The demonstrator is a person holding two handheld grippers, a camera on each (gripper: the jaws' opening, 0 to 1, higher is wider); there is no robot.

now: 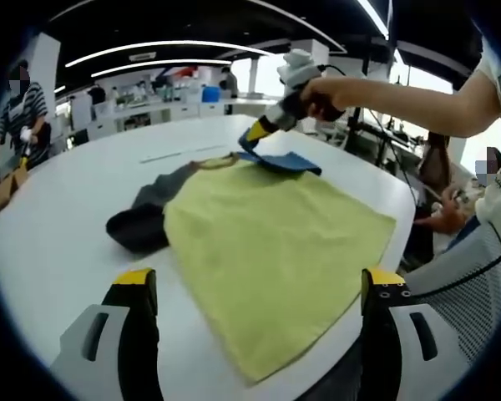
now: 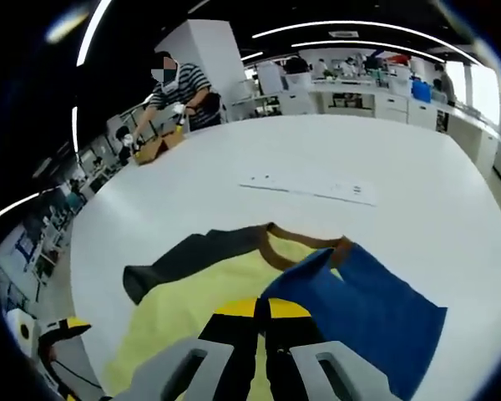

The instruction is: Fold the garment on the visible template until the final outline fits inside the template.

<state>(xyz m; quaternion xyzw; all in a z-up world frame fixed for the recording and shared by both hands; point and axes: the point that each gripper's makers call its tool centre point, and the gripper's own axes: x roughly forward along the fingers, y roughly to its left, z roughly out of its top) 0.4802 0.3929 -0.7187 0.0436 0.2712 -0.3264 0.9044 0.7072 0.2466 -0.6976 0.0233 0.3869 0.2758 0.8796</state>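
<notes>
A: Left gripper view?
B: Left gripper (image 1: 255, 292) fingers wide apart, nothing btwn them, hovering over near edge of white counter (image 1: 58, 217). Garment (image 1: 271, 238) lies flat on counter, yellow-green body w/ dark sleeve (image 1: 138, 225) out to one side. Right gripper (image 1: 252, 134), held by a hand (image 1: 321, 93), pinches blue sleeve (image 1: 284, 160) at far end.
A: Right gripper view?
B: Right gripper (image 2: 262, 307) fingers together, clamped on blue sleeve (image 2: 367, 309), lifted over yellow-green body. Brown collar (image 2: 305, 242) beyond. White strip (image 2: 309, 189) farther on counter (image 2: 384, 150).

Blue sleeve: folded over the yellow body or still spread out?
Folded over: the blue sleeve lies across the yellow body, pinched by the right gripper; the dark sleeve is spread out.
</notes>
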